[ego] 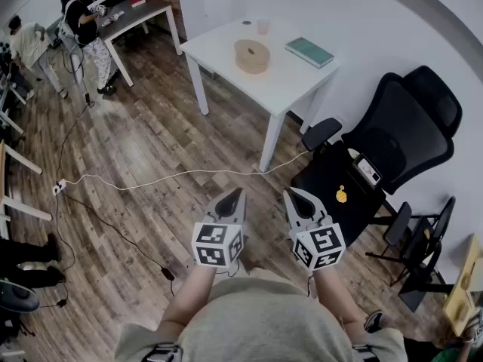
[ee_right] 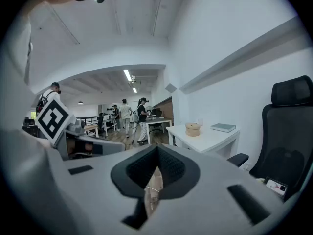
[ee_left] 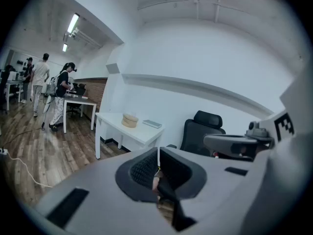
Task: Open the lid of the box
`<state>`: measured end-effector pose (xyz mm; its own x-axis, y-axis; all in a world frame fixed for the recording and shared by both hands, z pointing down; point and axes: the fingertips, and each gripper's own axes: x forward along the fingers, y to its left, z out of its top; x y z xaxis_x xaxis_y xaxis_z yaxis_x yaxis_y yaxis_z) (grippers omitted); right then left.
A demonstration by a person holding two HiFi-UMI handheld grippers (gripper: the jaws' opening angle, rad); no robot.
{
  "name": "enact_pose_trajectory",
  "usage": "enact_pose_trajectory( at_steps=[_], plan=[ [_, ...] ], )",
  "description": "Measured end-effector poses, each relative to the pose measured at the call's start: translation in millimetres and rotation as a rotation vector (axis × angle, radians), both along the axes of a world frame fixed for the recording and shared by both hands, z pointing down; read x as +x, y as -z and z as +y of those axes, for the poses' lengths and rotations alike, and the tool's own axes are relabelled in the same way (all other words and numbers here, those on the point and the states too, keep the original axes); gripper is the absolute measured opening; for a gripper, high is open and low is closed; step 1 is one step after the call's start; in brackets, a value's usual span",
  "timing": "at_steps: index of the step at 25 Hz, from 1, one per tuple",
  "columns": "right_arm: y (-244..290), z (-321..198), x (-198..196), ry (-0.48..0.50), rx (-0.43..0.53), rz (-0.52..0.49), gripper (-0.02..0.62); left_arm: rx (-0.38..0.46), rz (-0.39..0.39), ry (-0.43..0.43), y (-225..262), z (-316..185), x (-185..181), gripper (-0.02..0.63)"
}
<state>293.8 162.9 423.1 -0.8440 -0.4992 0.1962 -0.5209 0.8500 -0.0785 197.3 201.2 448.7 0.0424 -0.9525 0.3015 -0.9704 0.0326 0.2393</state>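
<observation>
A round tan box (ego: 252, 56) with its lid on stands on a white table (ego: 226, 47) well ahead of me. It shows small in the left gripper view as the round box (ee_left: 130, 120) and in the right gripper view as the round box (ee_right: 192, 129). My left gripper (ego: 235, 194) and right gripper (ego: 293, 194) hang side by side above the wooden floor, far short of the table. Both are shut, jaws meeting with nothing between them, as the left gripper (ee_left: 158, 153) and right gripper (ee_right: 156, 153) show in their own views.
A teal book (ego: 309, 51) and a small cup (ego: 263, 26) also lie on the table. A black office chair (ego: 392, 145) stands to the right of the table. A white cable (ego: 166, 178) crosses the floor. People stand by desks at the far left (ego: 83, 29).
</observation>
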Motion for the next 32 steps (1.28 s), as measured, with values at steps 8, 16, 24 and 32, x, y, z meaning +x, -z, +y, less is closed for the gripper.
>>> enact_pose_trajectory(
  at_steps=[8,16,24,32],
  plan=[
    [18,43,49,0.003,0.021,-0.038,0.000,0.013,-0.078,0.028,14,54,40,0.014],
    [25,73,46,0.042,0.033,-0.049,-0.001,0.017,-0.093,0.061,18,81,40,0.014],
    [31,77,54,0.063,0.042,-0.077,0.002,0.048,-0.090,0.079,27,80,48,0.014],
    [28,75,66,0.075,0.051,-0.064,0.003,0.059,-0.086,0.084,27,77,66,0.014]
  ],
)
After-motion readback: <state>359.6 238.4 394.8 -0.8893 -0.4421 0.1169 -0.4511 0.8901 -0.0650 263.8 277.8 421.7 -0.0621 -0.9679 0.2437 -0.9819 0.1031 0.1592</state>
